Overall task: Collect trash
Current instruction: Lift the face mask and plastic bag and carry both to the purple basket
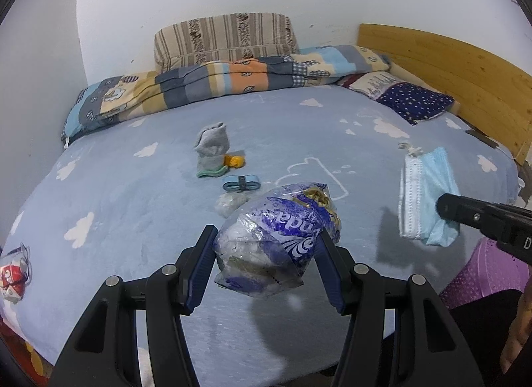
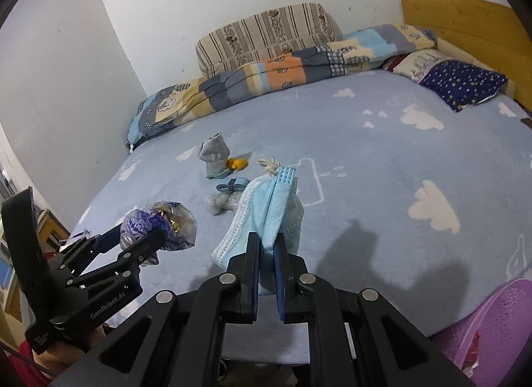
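A crumpled plastic bag (image 1: 276, 237) (clear, with purple and white print) was gripped between the blue pads of the left gripper (image 1: 266, 247) and was held up above the bed (image 1: 133, 207). A light blue face mask (image 2: 266, 217) was pinched at its lower end by the right gripper (image 2: 266, 254), whose jaws were clenched tight on it, and it too was lifted clear of the cloud-patterned sheet. Further back on the bed were left a grey sock (image 1: 211, 147), something small and orange (image 1: 235, 161) just beside it, a folded blue strap (image 1: 241, 183) and a small clear wrapper (image 1: 229, 202). A purple basket (image 2: 495, 323) was seen at the near right edge of the bed.
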Tool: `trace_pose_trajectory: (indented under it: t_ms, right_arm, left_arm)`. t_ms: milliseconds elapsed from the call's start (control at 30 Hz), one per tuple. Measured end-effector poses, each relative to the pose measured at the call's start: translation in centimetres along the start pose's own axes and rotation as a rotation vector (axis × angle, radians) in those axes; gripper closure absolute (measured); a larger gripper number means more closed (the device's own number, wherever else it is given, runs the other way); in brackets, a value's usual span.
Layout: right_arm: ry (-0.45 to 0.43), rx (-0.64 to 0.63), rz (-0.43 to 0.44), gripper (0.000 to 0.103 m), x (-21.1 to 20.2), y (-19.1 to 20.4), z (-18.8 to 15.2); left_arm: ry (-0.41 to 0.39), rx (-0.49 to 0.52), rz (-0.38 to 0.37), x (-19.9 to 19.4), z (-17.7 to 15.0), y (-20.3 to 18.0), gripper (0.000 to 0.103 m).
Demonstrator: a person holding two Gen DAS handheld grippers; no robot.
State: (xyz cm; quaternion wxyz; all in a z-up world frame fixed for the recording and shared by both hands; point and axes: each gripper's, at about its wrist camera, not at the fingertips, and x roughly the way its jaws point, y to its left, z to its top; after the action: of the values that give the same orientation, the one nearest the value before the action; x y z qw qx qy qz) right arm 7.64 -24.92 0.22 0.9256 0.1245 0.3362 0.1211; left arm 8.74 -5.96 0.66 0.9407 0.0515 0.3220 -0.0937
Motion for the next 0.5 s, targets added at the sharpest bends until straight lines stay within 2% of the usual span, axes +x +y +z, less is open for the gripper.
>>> trace_pose_trajectory:
  t_ms: [500]
  right_arm:
    - [-0.029, 0.07, 0.001, 0.094, -3.5, -2.7, -1.3]
  left_arm:
    - [-0.033, 0.085, -0.05, -2.1, 0.8, -4.3, 0.046]
